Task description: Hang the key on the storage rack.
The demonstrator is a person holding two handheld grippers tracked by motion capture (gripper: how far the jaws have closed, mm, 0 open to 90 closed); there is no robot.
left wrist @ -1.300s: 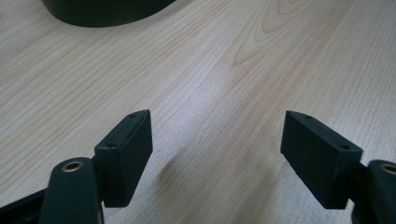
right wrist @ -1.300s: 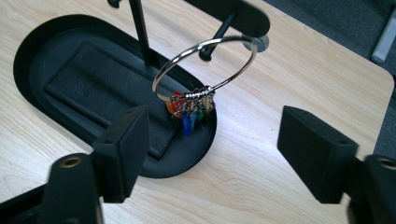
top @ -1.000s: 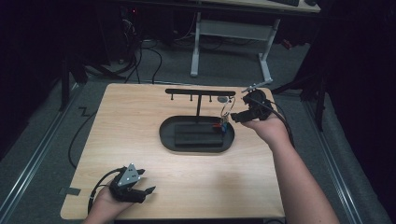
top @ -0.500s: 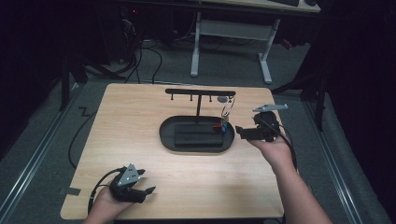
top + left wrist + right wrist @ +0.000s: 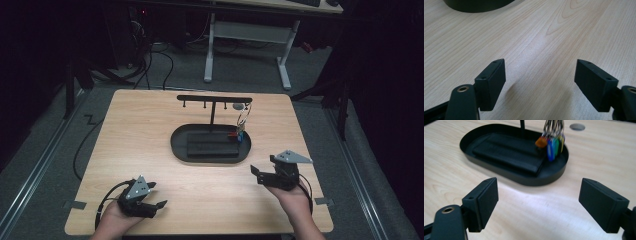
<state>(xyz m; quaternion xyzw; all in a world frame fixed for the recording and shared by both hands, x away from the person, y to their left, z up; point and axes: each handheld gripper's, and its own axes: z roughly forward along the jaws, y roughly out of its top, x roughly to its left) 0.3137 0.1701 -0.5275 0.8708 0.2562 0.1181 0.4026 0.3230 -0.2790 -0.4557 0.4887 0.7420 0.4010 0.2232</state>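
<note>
Black right hand-held gripper (image 5: 260,172) hovers low, level, jaws wide, near tray (image 5: 177,145).

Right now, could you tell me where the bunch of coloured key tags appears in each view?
High view: the key tags hang from the right end of the black rack, over the tray's right end.
Left gripper view: not in it; a piece of the tray shows top left.
Right gripper view: top centre, over the tray's right end.
Shared landmark: the black oval tray.
</note>
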